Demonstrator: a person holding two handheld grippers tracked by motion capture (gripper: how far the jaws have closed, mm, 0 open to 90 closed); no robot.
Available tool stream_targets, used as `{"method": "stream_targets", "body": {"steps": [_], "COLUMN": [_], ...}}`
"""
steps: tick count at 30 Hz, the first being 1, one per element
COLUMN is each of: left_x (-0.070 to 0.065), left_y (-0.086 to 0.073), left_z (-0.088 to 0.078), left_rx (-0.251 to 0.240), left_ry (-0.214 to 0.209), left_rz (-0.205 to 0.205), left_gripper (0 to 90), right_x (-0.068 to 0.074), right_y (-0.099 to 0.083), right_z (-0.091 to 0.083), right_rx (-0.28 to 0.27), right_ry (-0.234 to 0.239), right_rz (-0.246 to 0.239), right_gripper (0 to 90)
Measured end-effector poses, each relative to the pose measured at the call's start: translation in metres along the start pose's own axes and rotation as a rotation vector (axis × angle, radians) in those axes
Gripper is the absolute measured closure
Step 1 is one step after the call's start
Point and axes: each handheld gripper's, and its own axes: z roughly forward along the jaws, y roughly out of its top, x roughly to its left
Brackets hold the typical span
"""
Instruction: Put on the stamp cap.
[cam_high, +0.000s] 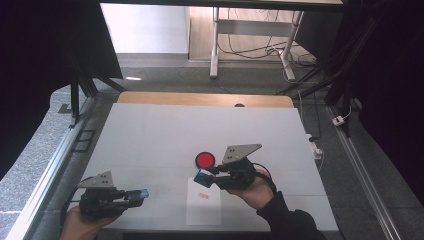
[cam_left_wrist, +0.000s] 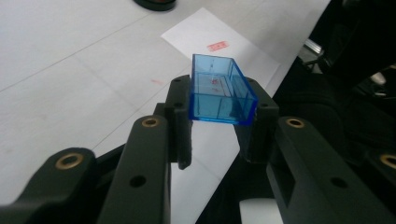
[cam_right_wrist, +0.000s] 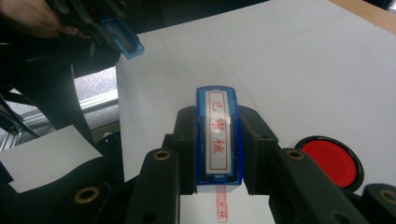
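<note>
My left gripper (cam_left_wrist: 219, 122) is shut on a clear blue stamp cap (cam_left_wrist: 222, 91), open side up, held off the table near its front left (cam_high: 140, 193). My right gripper (cam_right_wrist: 218, 154) is shut on a blue stamp (cam_right_wrist: 218, 135) whose white label carries red characters. It hovers over a white paper sheet (cam_high: 204, 207) just in front of a round red ink pad (cam_high: 205, 160). A red stamped imprint (cam_high: 202, 195) marks the sheet, and another red imprint (cam_right_wrist: 220, 205) lies just below the stamp. The cap (cam_right_wrist: 122, 37) in the other gripper lies at the upper left of the right gripper view.
A white mat (cam_high: 150, 135) covers the table, with a wooden edge (cam_high: 200, 98) at the far side. A metal rail (cam_high: 45, 185) runs along the left. Table legs and cables (cam_high: 250, 50) stand on the floor beyond. A loose white sheet (cam_right_wrist: 42, 156) lies below the table edge.
</note>
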Motion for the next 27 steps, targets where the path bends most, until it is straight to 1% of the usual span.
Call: {"method": "stream_targets", "body": {"steps": [6, 9, 14, 17, 24, 27], "left_x": [0.000, -0.002, -0.007, -0.009, -0.013, -0.015], "left_y": [0.010, 0.015, 0.025, 0.031, 0.045, 0.051], "left_z": [0.010, 0.017, 0.031, 0.037, 0.050, 0.054], "left_rx": [0.016, 0.031, 0.070, 0.080, 0.088, 0.087], "left_ry": [-0.050, -0.056, -0.060, -0.067, -0.100, -0.118], "left_rz": [0.014, 0.052, 0.132, 0.162, 0.235, 0.257], "left_gripper": [68.5, 68.5, 68.4, 68.4, 68.4, 68.4], "right_x": [0.002, 0.002, 0.001, 0.001, 0.001, 0.001], "right_y": [0.002, 0.003, 0.003, 0.003, 0.004, 0.005], "right_z": [-0.002, -0.003, -0.004, -0.004, -0.007, -0.008], "right_rx": [-0.005, -0.007, -0.015, -0.016, -0.021, -0.028], "right_ry": [0.006, 0.010, 0.012, 0.016, 0.026, 0.034], "right_rz": [-0.008, -0.004, 0.001, 0.001, 0.000, 0.001], "right_gripper": [71.2, 71.2, 71.2, 71.2, 71.2, 71.2]}}
